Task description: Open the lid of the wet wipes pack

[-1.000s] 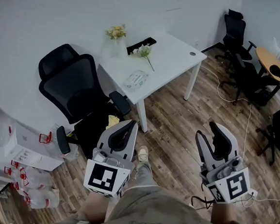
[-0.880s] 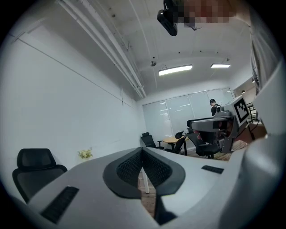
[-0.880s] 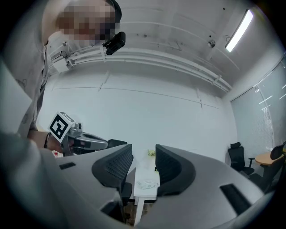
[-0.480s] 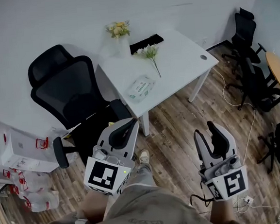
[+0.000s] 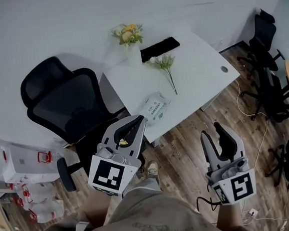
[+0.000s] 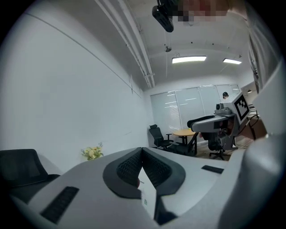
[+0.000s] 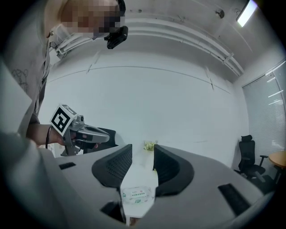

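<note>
The wet wipes pack (image 5: 154, 108), white with green print, lies flat near the front edge of the white table (image 5: 197, 82), its lid down. My left gripper (image 5: 141, 122) hangs just short of that edge, left of the pack; its jaw tips meet with nothing between them (image 6: 142, 150). Over the floor, in front of the table, my right gripper (image 5: 211, 132) stands open and empty. In the right gripper view the pack (image 7: 136, 194) shows low through the gap of the right gripper (image 7: 142, 150), still some way off.
A black office chair (image 5: 68, 104) stands close to the table's left side. On the table are a vase of flowers (image 5: 130, 34), a loose flower stem (image 5: 168, 67) and a flat black item (image 5: 159, 47). More chairs (image 5: 268, 66) stand at the right; shelves and bags (image 5: 18, 169) at the left.
Both grippers have moved toward the table, which now sits nearer and larger in the head view. The left gripper's tips now reach the table's front edge. Jaws unchanged.
</note>
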A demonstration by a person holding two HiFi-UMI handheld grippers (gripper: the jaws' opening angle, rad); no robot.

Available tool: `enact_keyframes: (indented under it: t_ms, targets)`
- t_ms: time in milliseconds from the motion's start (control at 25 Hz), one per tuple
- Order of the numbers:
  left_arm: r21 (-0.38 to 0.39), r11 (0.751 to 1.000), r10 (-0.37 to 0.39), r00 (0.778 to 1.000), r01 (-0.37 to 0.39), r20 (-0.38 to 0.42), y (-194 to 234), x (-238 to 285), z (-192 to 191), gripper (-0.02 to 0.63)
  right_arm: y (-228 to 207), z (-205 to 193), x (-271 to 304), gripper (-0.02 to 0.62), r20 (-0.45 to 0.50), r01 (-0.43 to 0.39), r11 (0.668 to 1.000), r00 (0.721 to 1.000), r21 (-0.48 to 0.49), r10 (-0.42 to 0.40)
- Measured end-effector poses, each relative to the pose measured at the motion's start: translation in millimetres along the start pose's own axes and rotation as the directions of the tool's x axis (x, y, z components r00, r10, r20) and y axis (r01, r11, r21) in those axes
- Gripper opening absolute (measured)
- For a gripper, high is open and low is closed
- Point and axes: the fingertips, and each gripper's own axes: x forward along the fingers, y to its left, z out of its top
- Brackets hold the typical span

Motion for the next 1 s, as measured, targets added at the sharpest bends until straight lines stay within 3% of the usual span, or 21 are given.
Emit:
enact_keyframes:
  t_ms: [440, 760, 1000]
  targets:
    - [-0.014, 1.0, 0.0, 1.0, -0.001, -0.016, 65.9, 45.2, -8.4, 0.017, -12.9, -7.7, 95.0, 0.164, -0.038, -0.036, 0.999, 0.999, -0.02, 0.035]
    - [-0.029, 1.0, 0.011, 1.0, -0.011, -0.023, 73.2, 51.2, -13.1, 0.017, -15.4, -15.7, 110.9, 0.163, -0.068, -0.093, 0.996, 0.993, -0.009, 0.092]
    - [-0.03, 0.997, 0.069, 0.997, -0.07, -0.021, 71.3, 56.6, -4.2, 0.017, -28.2, -20.0, 117.2, 0.163, -0.074, -0.157, 0.988, 0.985, 0.006, 0.157]
